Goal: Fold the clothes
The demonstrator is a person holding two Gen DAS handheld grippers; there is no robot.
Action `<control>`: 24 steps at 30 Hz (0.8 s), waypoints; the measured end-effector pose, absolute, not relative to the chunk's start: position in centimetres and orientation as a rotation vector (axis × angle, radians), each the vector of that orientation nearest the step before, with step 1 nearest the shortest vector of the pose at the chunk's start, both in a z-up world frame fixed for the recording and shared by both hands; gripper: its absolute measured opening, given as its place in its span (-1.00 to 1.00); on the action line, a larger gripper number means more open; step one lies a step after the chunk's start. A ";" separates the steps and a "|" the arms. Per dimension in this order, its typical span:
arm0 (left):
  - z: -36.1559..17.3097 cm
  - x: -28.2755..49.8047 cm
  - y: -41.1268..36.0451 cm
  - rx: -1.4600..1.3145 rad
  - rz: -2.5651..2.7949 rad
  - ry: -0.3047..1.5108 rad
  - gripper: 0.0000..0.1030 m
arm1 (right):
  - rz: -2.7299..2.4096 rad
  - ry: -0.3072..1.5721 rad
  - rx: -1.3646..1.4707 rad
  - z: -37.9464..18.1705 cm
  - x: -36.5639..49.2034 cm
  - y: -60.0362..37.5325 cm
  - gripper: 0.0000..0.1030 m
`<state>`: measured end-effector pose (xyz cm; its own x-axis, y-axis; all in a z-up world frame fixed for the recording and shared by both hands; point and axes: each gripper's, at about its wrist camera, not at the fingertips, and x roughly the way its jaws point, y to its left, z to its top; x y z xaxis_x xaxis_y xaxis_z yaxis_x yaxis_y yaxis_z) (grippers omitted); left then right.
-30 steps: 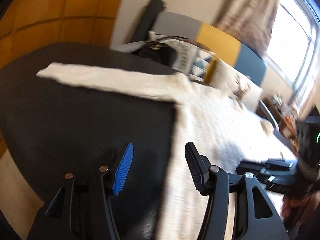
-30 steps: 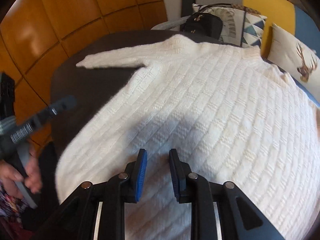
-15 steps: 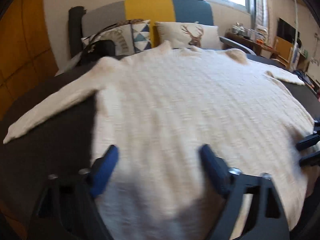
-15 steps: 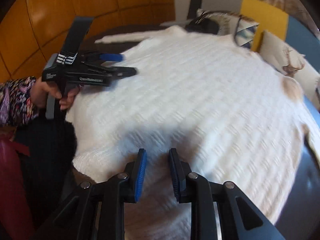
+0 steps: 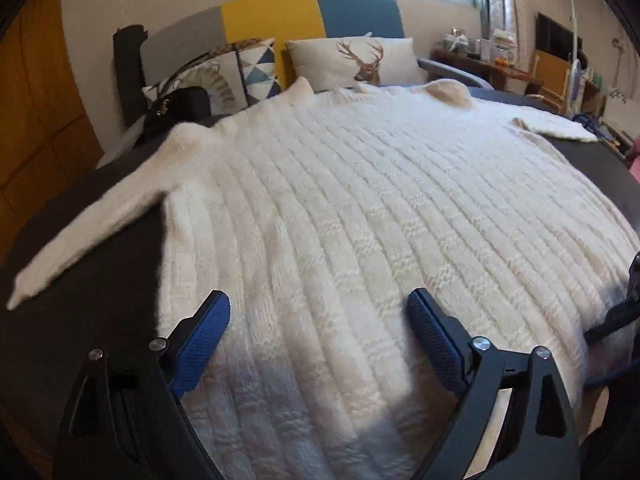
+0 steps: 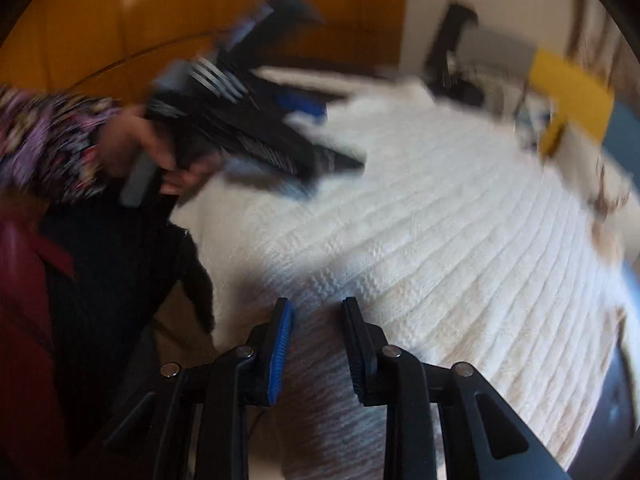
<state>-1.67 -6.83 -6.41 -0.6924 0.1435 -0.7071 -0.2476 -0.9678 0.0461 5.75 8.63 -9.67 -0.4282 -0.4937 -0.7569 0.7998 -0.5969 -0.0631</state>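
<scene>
Sweater [image 5: 360,208] lies flat on dark table [image 5: 100,280], covering most of it, collar at the far edge toward sofa [image 5: 280,20], hem at the near edge under both grippers. Long axis runs near to far; one sleeve [image 5: 92,236] angles out left, the other [image 5: 556,128] lies out right. Black bag [image 5: 176,108] and two cushions [image 5: 356,60] sit just past the collar; nothing rests on the knit.

Left gripper [image 5: 318,322]: jaws spread wide over the hem's left part, just been opening, nothing between the pads.

Right gripper [image 6: 318,336]: narrow gap, just opened slightly more, hovering over the hem, no cloth pinched. Right-wrist view is blurred; hand [image 6: 160,152] with patterned sleeve holds the left tool there.
</scene>
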 end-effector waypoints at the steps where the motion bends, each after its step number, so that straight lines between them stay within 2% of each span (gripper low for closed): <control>1: -6.3 -1.9 -7.5 -1.140 2.715 0.163 0.81 | -2.074 0.495 0.929 -9.2 5.7 9.4 -0.49; 4: -4.8 -2.2 -9.6 -1.110 2.763 -0.031 0.80 | -2.132 0.240 0.973 -7.4 5.4 13.8 -0.52; 6: -3.9 -2.4 -9.7 -1.069 2.783 -0.089 0.80 | -2.191 0.122 1.039 -6.9 5.0 16.7 -0.53; 9: -4.1 -3.0 -7.8 -1.070 2.763 -0.001 0.80 | -2.225 0.125 1.200 -8.2 4.3 19.0 -0.55; 11: -4.5 -3.4 -6.3 -1.089 2.754 0.094 0.80 | -2.221 0.147 1.218 -8.8 4.9 20.4 -0.65; 13: -4.5 -3.9 -5.2 -1.089 2.732 0.125 0.80 | -2.206 0.086 1.250 -8.9 5.0 21.8 -0.61; 15: -3.9 -4.7 -4.6 -1.080 2.745 0.134 0.80 | -2.228 -0.070 1.229 -7.8 4.8 23.8 -0.60; 20: -2.9 -8.7 -2.9 -1.119 2.727 0.032 0.80 | -2.447 -0.597 1.111 -5.4 1.7 32.7 -0.48; 21: -3.0 -9.7 -2.6 -1.139 2.729 0.012 0.80 | -2.490 -0.718 1.154 -5.5 0.4 35.1 -0.48; 24: -4.2 -11.9 -1.6 -1.212 2.721 -0.026 0.80 | -2.557 -0.930 1.257 -6.2 -2.6 40.8 -0.47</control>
